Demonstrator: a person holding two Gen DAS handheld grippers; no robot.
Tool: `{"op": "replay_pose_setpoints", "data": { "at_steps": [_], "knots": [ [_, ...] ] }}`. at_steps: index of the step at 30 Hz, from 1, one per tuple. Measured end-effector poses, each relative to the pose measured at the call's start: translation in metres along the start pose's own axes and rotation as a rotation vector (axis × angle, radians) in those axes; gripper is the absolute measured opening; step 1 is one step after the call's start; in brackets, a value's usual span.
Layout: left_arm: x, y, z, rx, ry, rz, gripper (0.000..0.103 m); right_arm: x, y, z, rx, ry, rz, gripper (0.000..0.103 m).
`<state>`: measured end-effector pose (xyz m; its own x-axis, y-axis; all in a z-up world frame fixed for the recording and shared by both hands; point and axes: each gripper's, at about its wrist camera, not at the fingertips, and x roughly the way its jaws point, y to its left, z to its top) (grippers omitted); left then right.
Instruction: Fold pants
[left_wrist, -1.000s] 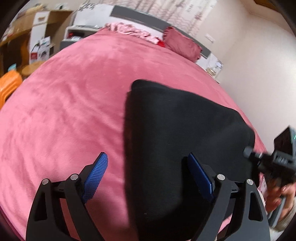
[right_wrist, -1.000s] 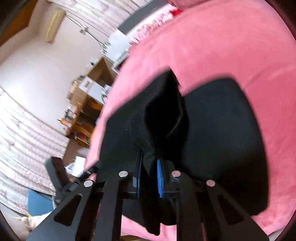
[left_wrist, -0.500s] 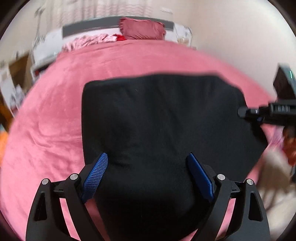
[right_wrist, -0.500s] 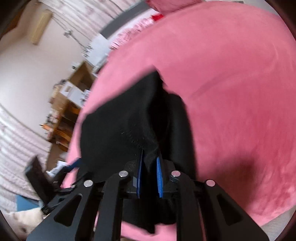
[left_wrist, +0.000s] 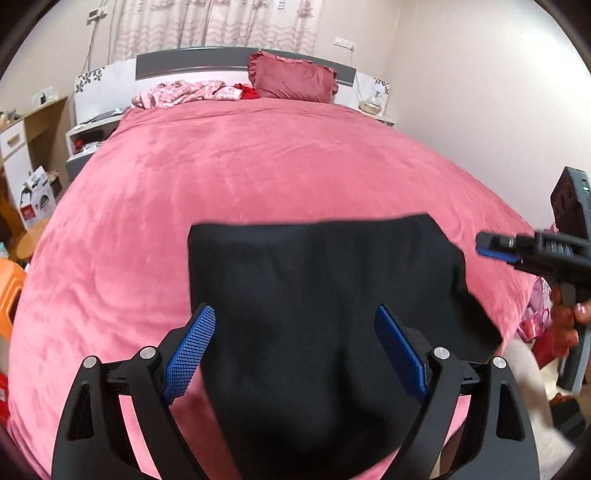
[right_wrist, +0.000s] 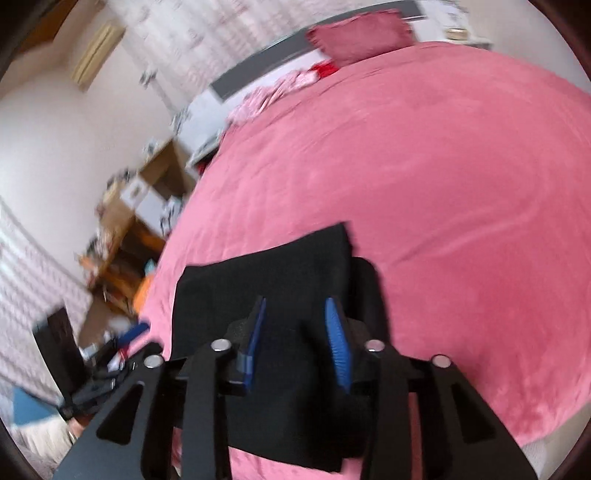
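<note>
On the pink bedspread (left_wrist: 258, 177), the folded black pants (left_wrist: 325, 295) lay flat in the lower centre of the frame, the left gripper (left_wrist: 295, 350) hung wide open above them, and the right gripper (right_wrist: 297, 339), its jaws just opened, apparently held nothing.
</note>
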<state>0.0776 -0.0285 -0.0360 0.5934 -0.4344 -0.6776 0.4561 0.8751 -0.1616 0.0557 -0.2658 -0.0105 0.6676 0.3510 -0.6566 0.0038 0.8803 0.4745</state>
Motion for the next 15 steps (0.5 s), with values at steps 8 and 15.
{"op": "replay_pose_setpoints", "data": {
  "at_steps": [8,15],
  "knots": [
    [0.073,-0.007,0.042,0.073,0.093,0.112,0.087,0.078,0.026,0.017,-0.165,0.056,-0.133,0.022],
    [0.123,0.019,0.038,0.052,0.122,0.146,0.096,0.119,-0.008,0.01,-0.168,0.067,-0.189,0.007]
  ]
}}
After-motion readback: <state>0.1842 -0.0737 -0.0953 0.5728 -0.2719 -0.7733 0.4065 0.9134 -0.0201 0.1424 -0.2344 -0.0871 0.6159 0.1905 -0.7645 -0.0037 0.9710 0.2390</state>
